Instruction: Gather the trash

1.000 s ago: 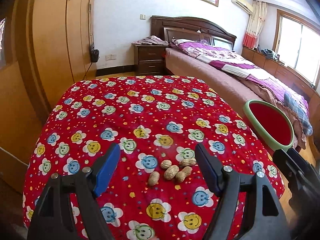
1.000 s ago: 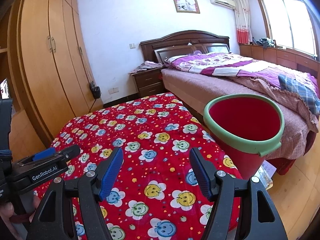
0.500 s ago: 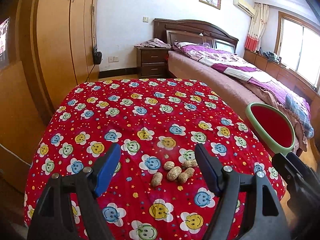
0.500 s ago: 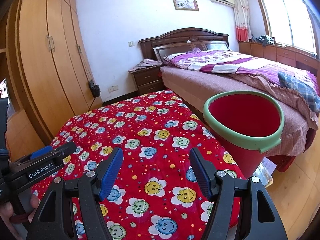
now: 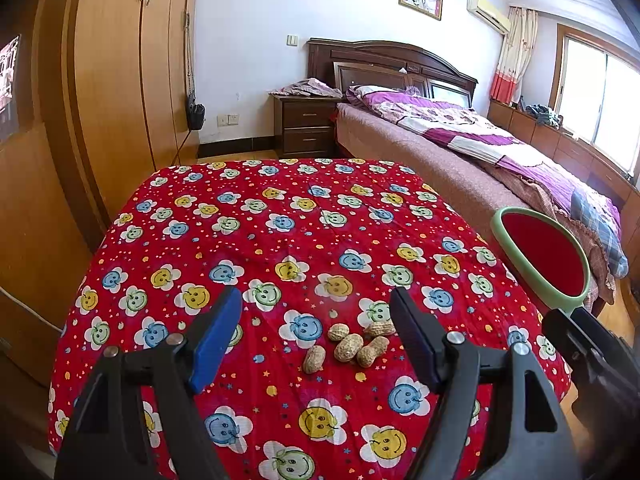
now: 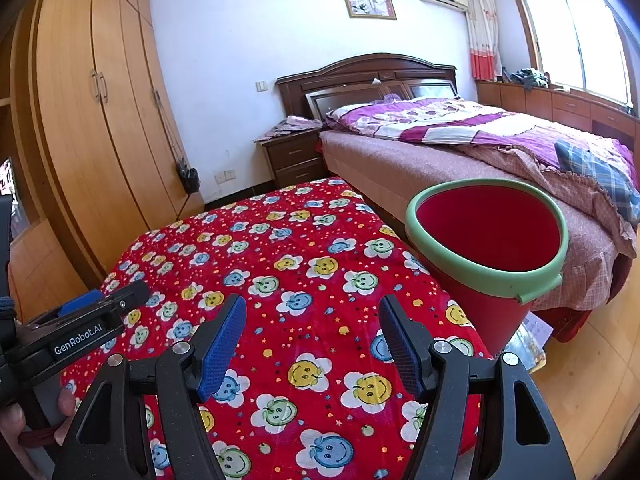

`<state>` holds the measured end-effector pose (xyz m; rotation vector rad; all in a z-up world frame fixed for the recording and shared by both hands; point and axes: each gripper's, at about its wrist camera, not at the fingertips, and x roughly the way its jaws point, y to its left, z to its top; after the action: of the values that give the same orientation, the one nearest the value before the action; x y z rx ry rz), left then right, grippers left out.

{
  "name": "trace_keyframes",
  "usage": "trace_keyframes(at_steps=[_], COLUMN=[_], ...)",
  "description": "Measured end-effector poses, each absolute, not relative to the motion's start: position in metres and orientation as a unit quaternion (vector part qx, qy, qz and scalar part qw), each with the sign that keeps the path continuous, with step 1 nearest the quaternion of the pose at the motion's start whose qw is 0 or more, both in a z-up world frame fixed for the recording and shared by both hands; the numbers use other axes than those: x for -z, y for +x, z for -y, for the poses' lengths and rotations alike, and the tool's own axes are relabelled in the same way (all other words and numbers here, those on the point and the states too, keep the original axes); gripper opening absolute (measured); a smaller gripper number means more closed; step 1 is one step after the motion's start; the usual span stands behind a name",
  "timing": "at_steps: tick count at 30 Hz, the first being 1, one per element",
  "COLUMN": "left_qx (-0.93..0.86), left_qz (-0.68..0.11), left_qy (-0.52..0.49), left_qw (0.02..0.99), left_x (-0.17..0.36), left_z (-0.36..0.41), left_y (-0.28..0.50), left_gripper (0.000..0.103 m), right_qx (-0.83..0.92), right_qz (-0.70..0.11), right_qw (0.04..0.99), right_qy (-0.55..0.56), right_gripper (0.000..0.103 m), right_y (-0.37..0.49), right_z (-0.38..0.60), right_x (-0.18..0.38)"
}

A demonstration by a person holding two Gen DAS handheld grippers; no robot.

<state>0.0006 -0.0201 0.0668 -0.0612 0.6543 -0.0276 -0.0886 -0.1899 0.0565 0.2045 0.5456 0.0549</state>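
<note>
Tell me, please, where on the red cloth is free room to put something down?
Most of the red cloth is bare: the whole far half toward the nightstand, and its left side. Only the peanuts near the left gripper crowd the near middle. The bucket stands off its right edge.

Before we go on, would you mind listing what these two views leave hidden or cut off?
- Bucket floor: hidden in the right wrist view by its own near wall; contents unknown.
- Bucket base: hidden in both views behind the cloth-covered table.
- Peanuts: seen only in the left wrist view.
- Right gripper: cut off at the left wrist view's edge.
- Left gripper: only one finger shows in the right wrist view.
</note>
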Motion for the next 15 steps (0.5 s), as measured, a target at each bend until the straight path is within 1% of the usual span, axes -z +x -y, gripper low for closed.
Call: trace_keyframes(at_steps=[15], left_qx=[0.014], left_qz=[-0.321], left_qy=[-0.03], left_qw=[0.946], left_x=[-0.0666], left_z=[0.0202], left_y=[0.0003], left_gripper=[0.077], right_qx=[-0.028], right_qz=[-0.272], right_qw=[0.957], right_qy=[0.102], right_gripper=[0.07], right_y=[-0.0899], right_z=[0.1918], right_x=[-0.0527])
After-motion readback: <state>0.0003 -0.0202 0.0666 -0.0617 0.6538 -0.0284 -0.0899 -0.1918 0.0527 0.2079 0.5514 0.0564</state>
